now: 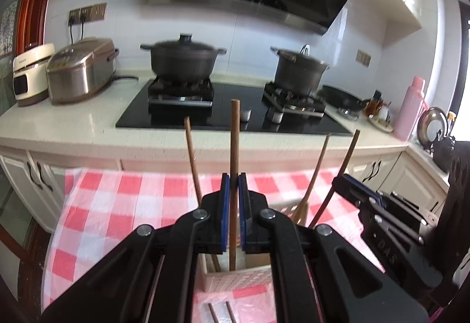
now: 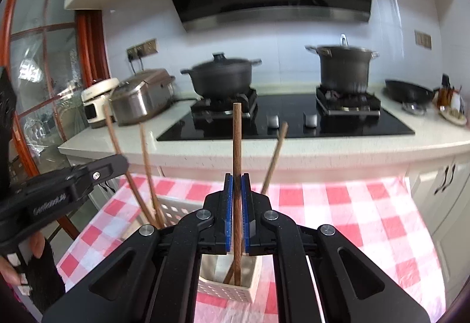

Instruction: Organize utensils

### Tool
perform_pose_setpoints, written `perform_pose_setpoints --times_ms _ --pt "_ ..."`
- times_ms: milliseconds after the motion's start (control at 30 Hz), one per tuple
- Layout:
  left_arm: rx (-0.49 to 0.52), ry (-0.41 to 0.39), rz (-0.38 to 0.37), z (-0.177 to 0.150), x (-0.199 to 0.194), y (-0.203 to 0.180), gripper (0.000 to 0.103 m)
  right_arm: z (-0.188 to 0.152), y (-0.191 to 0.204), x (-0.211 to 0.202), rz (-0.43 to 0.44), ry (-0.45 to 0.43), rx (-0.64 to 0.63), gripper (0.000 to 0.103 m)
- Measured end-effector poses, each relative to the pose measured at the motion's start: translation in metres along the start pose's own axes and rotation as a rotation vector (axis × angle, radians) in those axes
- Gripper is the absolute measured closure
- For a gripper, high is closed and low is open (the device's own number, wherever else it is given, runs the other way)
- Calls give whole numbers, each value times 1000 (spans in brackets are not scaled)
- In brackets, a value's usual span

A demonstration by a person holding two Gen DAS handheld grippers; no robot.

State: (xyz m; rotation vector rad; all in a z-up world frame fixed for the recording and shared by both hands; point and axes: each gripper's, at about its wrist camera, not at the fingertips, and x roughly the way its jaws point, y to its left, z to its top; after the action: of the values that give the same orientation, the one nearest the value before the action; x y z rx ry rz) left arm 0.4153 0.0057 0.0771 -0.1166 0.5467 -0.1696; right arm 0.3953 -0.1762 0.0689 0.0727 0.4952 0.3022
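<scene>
Nearest the lens in the left wrist view, the left gripper is clamped on a wooden chopstick that stands upright at centre frame, its lower end already down inside a white perforated basket at the bottom centre. The right wrist view shows the same thing mirrored: the right gripper is pinched narrow on its own chopstick, whose tip sits in a white holder alongside another stick leaning there. These sticks look light, stiff and a little slick, so I would judge a grip near mid-length, as both have now, keeps them from pivoting between the pads. Just beyond the left gripper more chopsticks lean out of the basket at angles, and two loose sticks lie on the checked tablecloth at the lower edge. Whether the two views show one basket with compartments or two separate ones I cannot tell. Further back runs the counter with a black hob, two dark pots and a rice cooker at upper left.
</scene>
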Motion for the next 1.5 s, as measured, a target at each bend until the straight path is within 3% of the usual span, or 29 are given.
perform_pose_setpoints --times_ms 100,167,200,233,300,333,467,533,600,733,900,1100,1333,1500 --pt "3 34 13 -7 11 2 97 -3 -4 6 5 8 21 96" --pt "-3 34 25 -9 13 4 90 -3 -6 7 0 6 25 92" --pt "-4 29 28 -9 11 5 81 -3 -7 6 -2 4 23 91" --pt "-5 12 37 -9 8 6 73 -3 -7 3 -6 -1 21 87" --pt "-1 -18 56 -9 -1 6 65 -2 -10 -3 -12 -19 24 58" --pt "1 -29 66 -8 -6 7 60 -1 -12 -8 -7 -30 31 56" --pt "-3 -74 105 -11 -28 11 51 -4 -16 -26 -33 -55 25 56" --pt "0 -95 134 -17 -40 12 35 -8 -19 -36 -36 -61 25 56" --pt "6 -129 181 -27 -53 14 26 -13 -22 -45 -44 -65 25 56" --pt "34 -150 243 -46 -71 15 17 -28 -26 -60 -55 -53 34 56" --pt "42 -129 287 -75 -81 22 12 -55 -31 -73 -78 -18 48 56" --pt "26 -42 305 -120 -75 33 12 -93 -40 -80 -100 47 98 56" --pt "17 67 298 -168 -58 37 12 -145 -42 -75 -126 174 129 56" --pt "34 101 302 -187 -51 33 13 -176 -40 -70 -131 255 148 56"
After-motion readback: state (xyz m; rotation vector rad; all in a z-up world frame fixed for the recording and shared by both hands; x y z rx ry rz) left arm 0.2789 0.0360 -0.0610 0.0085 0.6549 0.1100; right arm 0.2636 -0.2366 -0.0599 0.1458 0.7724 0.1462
